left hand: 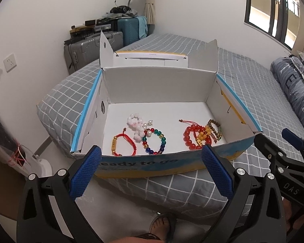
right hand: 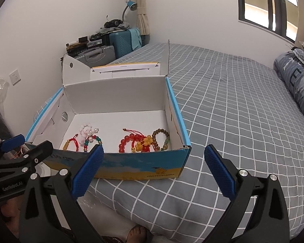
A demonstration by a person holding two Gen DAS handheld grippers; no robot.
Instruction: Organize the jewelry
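Observation:
An open cardboard box (left hand: 158,89) (right hand: 115,99) sits at the near corner of the bed. On its white floor lie a red cord bracelet (left hand: 122,144) (right hand: 72,143), a pink bead bracelet (left hand: 135,126) (right hand: 85,133), a multicolour bead bracelet (left hand: 155,141) and, at the right, a tangle of red (left hand: 189,136) (right hand: 124,141), amber (right hand: 145,142) and brown bead bracelets (left hand: 214,128) (right hand: 162,138). My left gripper (left hand: 152,151) is open and empty, just short of the box's front wall. My right gripper (right hand: 154,151) is open and empty, near the box's front right corner.
The bed (right hand: 233,111) has a grey checked sheet and a rolled blue quilt (right hand: 295,83) at the far right. Suitcases (left hand: 91,48) stand against the wall behind the box. My sandalled foot (left hand: 162,224) is on the floor below.

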